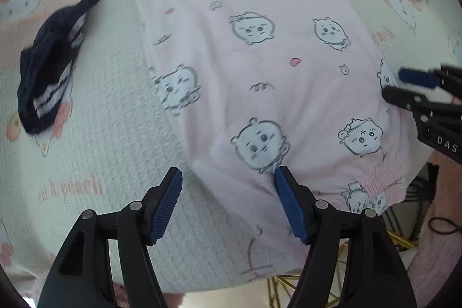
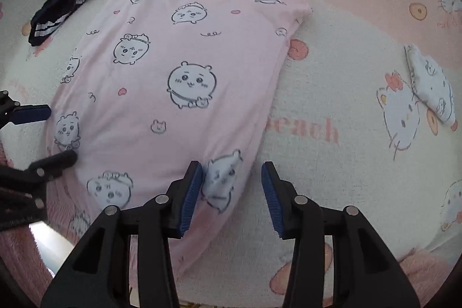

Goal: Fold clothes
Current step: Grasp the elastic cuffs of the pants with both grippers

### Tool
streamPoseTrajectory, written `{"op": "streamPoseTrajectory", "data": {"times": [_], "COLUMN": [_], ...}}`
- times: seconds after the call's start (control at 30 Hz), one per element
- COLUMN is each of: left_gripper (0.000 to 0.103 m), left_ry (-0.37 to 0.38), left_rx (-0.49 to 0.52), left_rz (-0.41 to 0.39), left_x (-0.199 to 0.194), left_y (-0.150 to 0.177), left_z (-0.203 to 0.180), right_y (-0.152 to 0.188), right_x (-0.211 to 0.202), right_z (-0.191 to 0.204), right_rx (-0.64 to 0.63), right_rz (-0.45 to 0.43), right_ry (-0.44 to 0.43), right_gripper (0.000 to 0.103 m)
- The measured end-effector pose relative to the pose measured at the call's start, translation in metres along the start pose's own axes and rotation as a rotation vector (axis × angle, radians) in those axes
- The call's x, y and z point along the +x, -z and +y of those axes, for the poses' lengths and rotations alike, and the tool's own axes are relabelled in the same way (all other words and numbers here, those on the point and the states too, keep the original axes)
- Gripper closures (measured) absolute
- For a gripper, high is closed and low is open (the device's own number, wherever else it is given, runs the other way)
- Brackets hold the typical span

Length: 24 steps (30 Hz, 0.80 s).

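A cartoon-printed blanket (image 2: pixel 332 71) is spread beneath everything; the pink printed garment (image 1: pixel 260 71) is laid flat on it, between both grippers; a dark striped garment (image 1: pixel 49 71) is seen beside its far left edge; a small folded white cloth (image 2: pixel 431 85) is shown clearly only in the right view; the left gripper (image 1: pixel 228 204) and right gripper (image 2: pixel 231 195) are both held wide apart, empty, at the near hem

A cream and pink cartoon-cat blanket (image 2: pixel 332 82) covered the bed. Near its edge, a fuzzy pink rug (image 1: pixel 439 235) lay on the floor. Light was soft and even.
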<state>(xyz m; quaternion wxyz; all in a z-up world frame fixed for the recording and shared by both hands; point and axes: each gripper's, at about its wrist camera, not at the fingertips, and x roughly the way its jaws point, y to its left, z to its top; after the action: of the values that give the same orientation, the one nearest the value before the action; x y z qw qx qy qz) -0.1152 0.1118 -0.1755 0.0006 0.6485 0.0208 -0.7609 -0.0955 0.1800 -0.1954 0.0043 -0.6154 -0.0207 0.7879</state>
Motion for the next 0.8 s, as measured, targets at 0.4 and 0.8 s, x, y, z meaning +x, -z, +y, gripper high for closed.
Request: {"op": "streamPoseTrajectory", "data": {"times": [0.4, 0.8], "left_gripper": [0.034, 0.034], "left_ry": [0.055, 0.331], "left_rx": [-0.128, -0.427], "left_rz": [0.03, 0.013], "left_x": [-0.001, 0.004], "left_y": [0.038, 0.064], "left_z": [0.001, 0.043], "right_y": [0.031, 0.053], "right_x": [-0.017, -0.029], "right_z": [0.009, -0.008], "right_rx": [0.036, 0.235], "right_rz": [0.04, 0.045], "right_ry": [-0.088, -0.199], "right_gripper": [0.059, 0.057]}}
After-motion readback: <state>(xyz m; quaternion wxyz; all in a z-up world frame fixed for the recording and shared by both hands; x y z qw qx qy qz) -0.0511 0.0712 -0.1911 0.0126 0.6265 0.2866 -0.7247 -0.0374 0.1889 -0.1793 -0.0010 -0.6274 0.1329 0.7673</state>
